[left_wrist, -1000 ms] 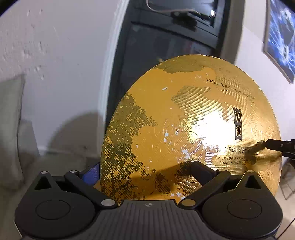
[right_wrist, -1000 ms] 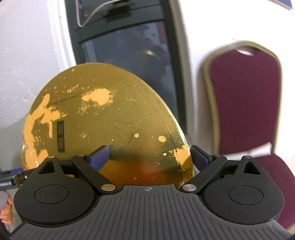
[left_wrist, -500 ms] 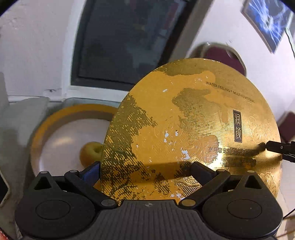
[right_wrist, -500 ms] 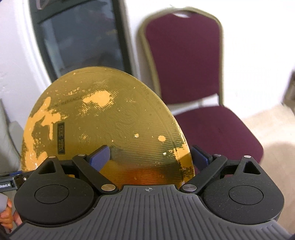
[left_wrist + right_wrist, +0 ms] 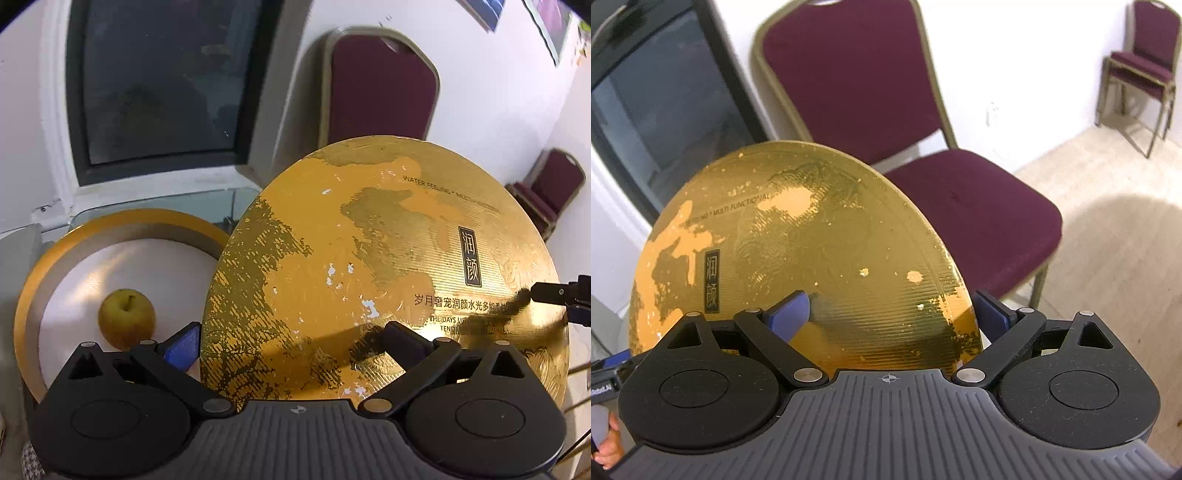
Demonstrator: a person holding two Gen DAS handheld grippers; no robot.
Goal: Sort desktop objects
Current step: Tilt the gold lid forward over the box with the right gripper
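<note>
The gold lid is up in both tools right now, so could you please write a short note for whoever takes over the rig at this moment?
Left tool: shut on the gold lid, gripping its near edge.
Right tool: shut on the same lid at its right edge.
The lid is held in the air, tilted, printed face toward the cameras.
The round box sits open on the glass table, to the left of the lid, with a yellow apple inside.
Done: apple in the box, lid picked up.
Left: likely lower the lid onto the box and release both tools.
</note>
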